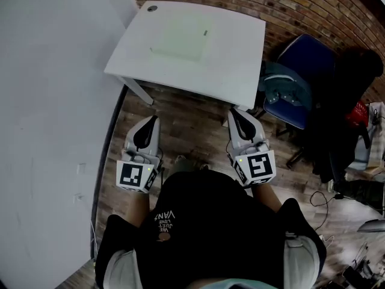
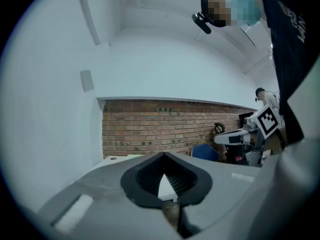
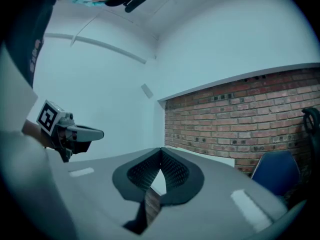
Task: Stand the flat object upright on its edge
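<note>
Left gripper: grey two-jaw hand-held gripper (image 1: 154, 120), jaws closed together, holding nothing, short of the table's near edge.
Right gripper: matching grey gripper (image 1: 233, 111), jaws closed, empty, just at the near edge.
Flat object: pale green square slab (image 1: 180, 38), lying flat mid-surface, slightly toward the far left corner.
Table: white, rectangular (image 1: 240, 71).
Chair: blue padded seat (image 1: 307, 59) beside the right edge.

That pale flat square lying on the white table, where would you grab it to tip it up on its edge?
Probably by its near edge, coming in low from the person's side. The pale square lies flat on the white table, so only its thin rim gives jaws a hold. The left gripper and right gripper are shut, short of the table; either must open first.
</note>
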